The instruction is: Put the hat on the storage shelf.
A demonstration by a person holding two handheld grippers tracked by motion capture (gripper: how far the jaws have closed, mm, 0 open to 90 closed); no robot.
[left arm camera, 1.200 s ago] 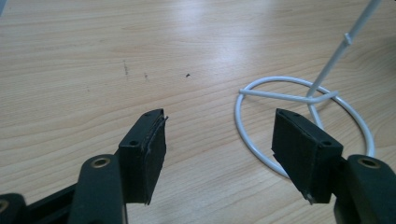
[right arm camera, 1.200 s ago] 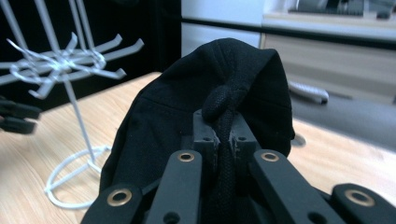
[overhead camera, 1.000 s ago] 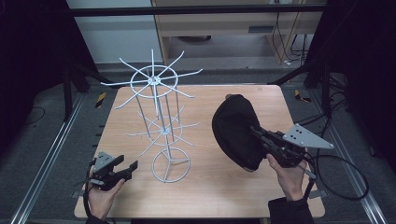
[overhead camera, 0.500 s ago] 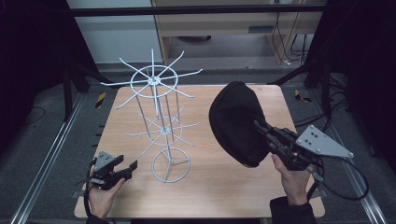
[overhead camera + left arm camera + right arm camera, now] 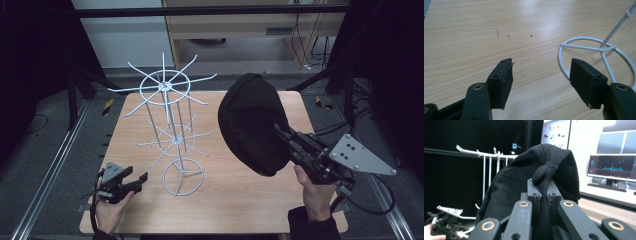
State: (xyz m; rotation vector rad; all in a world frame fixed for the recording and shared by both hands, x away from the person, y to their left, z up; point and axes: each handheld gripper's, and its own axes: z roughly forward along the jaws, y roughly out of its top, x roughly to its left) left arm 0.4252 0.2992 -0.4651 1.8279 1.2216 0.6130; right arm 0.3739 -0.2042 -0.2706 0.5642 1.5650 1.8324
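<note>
- Step in hand: the right claw (image 5: 281, 131), clenched on a fold of the one black fabric cap (image 5: 252, 122), carries it above the table's (image 5: 240, 200) right half.
- Next, by my judgement: hanging it on an arm of the single white wire two-tier rack (image 5: 167, 90) (left of centre).
- The left claw (image 5: 141, 179), released, rests near the front-left corner.

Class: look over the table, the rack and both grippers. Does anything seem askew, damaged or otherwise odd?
Nothing stands out. The white wire rack stands upright on the wooden table; the right gripper pinches the black fabric hat; the left gripper is open.
</note>
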